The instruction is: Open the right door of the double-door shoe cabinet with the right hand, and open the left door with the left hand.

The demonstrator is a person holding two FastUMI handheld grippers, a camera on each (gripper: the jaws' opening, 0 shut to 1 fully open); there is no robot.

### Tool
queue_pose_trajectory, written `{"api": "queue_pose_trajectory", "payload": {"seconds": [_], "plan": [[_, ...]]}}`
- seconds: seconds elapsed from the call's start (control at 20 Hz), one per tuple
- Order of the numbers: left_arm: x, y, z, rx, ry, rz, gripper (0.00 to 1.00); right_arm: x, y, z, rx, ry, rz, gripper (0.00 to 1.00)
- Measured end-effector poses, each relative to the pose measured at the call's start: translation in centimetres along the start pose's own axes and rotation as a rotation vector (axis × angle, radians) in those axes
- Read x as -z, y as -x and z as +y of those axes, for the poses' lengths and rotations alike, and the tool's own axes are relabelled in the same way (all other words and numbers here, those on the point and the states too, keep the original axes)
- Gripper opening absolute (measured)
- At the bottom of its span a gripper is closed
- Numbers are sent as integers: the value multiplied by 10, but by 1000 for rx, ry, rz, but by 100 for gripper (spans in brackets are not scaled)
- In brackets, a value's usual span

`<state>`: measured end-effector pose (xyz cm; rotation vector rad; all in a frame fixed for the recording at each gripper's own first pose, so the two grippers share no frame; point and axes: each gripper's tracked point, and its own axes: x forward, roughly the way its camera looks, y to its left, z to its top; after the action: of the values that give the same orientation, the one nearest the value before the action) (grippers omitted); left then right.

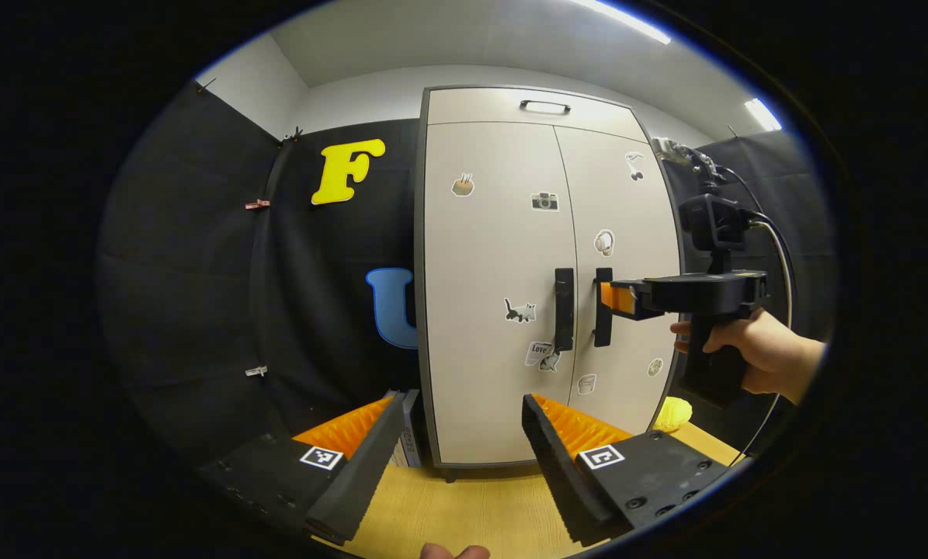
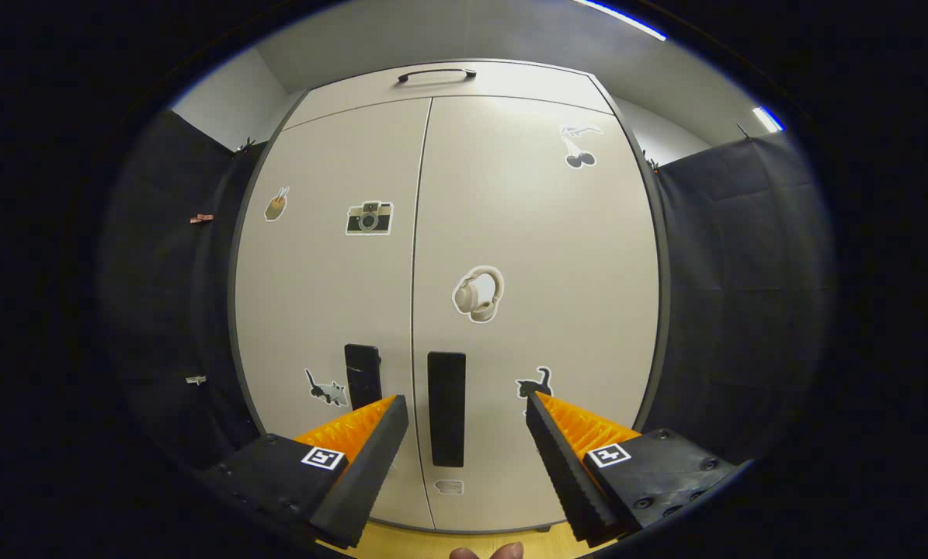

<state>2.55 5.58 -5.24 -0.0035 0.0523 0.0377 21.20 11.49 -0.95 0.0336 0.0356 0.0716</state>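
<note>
Both pairs of tongs stand wide open with nothing held between their fingers. From the left gripper view, the left tongs [image 1: 456, 435] sit low over the wooden tabletop [image 1: 471, 505], well back from the shoe cabinet [image 1: 541, 272], which stands upright on that tabletop against the black booth wall. Its two tall doors are both shut, meeting at a thin seam down the middle. The left door [image 1: 487, 310] carries a dark vertical handle [image 1: 564, 309] just beside the seam, and the right door [image 1: 627, 256] carries its own handle [image 1: 603, 307] just on the other side. A narrow top panel with a bar handle [image 1: 544, 106] runs above both doors.

In that same view the right tongs [image 1: 615, 299], held by a hand [image 1: 751, 353], reach in from the right at handle height, their tips just at the right door's handle; whether they touch it cannot be told. A small yellow object [image 1: 672, 414] lies on the tabletop by the cabinet's right foot.

From the right gripper view, the right tongs [image 2: 467, 435] are close up to the cabinet [image 2: 448, 256], and the right door's handle [image 2: 446, 419] stands in the gap between the fingers, nearer the left one, not clamped. The left door's handle [image 2: 363, 376] shows just above the left fingertip. Small stickers dot both doors, among them a camera [image 2: 369, 218], headphones [image 2: 479, 293] and cats.
</note>
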Motion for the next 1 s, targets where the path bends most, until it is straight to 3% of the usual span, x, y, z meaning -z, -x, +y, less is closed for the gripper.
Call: {"api": "queue_pose_trajectory", "payload": {"seconds": [0.4,0.5,0.6,0.65,0.7,0.8,0.85,0.9,1.0], "plan": [[14,-4,22,-30,25,23,95,31,-42,6,24,-15,61,98],[16,-3,26,-35,32,28,95,33,-48,6,25,-16,59,93],[17,-2,30,-40,32,32,95,35,-52,7,25,-24,69,79],[17,-1,32,-43,32,31,95,39,-54,6,31,-34,85,64],[17,0,33,-45,32,30,95,37,-52,8,30,-48,79,57],[16,2,35,-52,34,25,95,38,-54,11,29,-54,96,52],[15,4,36,-57,34,23,95,39,-56,11,48,-39,88,37],[15,7,36,-62,32,23,95,39,-50,10,74,-25,97,37],[13,11,37,-75,22,17,95,40,-49,8,105,-8,94,27]]}}
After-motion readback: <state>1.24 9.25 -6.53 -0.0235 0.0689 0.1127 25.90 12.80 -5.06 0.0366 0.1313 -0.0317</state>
